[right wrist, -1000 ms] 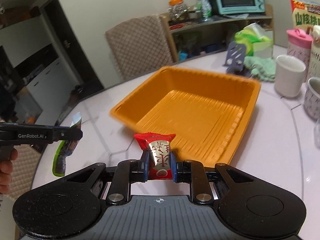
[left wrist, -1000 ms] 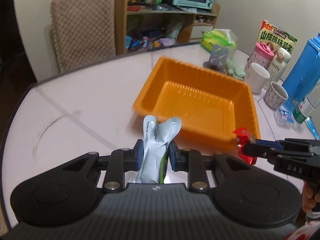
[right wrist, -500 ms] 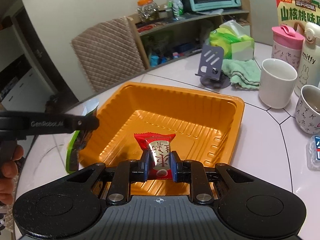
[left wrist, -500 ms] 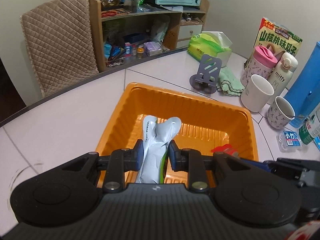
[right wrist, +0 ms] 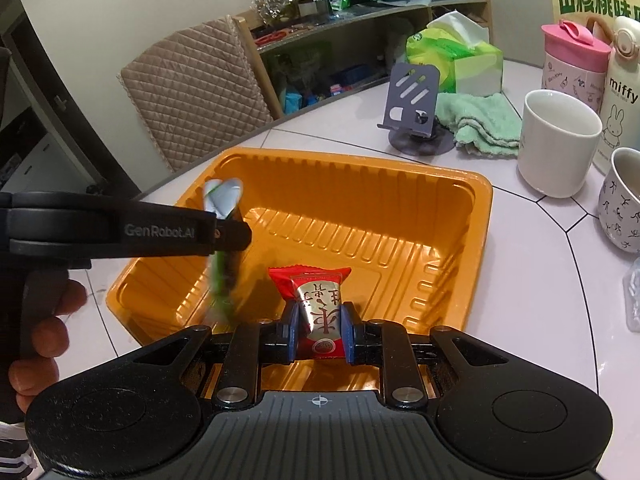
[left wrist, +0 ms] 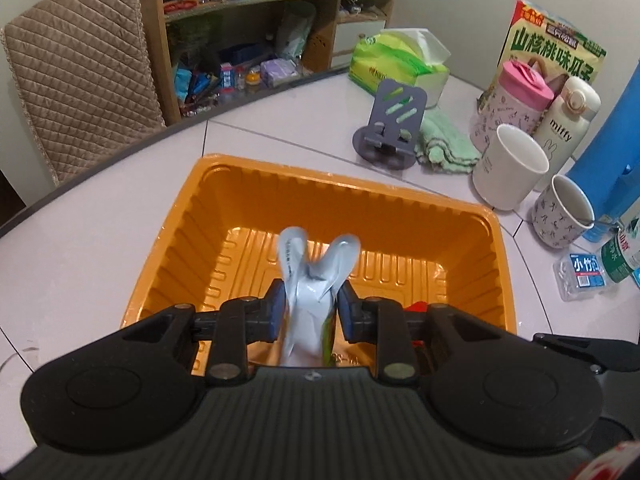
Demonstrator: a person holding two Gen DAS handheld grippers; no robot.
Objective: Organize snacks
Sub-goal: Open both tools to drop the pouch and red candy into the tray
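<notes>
An orange tray (left wrist: 340, 184) sits on the white table, with nothing lying on its ribbed floor. My left gripper (left wrist: 310, 308) is shut on a silver and green snack packet (left wrist: 312, 276) and hangs over the tray's near left part. My right gripper (right wrist: 320, 328) is shut on a red wrapped candy (right wrist: 318, 300) above the tray's near edge. In the right wrist view the left gripper (right wrist: 236, 236) reaches in from the left, the packet (right wrist: 222, 196) sticking up above it and dangling blurred below. A person's hand (right wrist: 44, 332) holds its handle. A sliver of the red candy (left wrist: 418, 306) shows behind the left fingers.
Right of the tray stand a white mug (left wrist: 508, 168), a patterned cup (left wrist: 564, 212), a pink-lidded bottle (left wrist: 516, 96), a white miffy bottle (left wrist: 568, 116) and a blue jug (left wrist: 612, 152). A grey phone stand (left wrist: 390, 124), green cloth (left wrist: 444, 144) and tissue pack (left wrist: 396, 60) lie behind. A padded chair (left wrist: 76, 72) stands at the table's far edge.
Both grippers have come in over the orange tray from its near side and sunk a little. Each still holds its snack; the left packet now hangs inside the tray's outline.
</notes>
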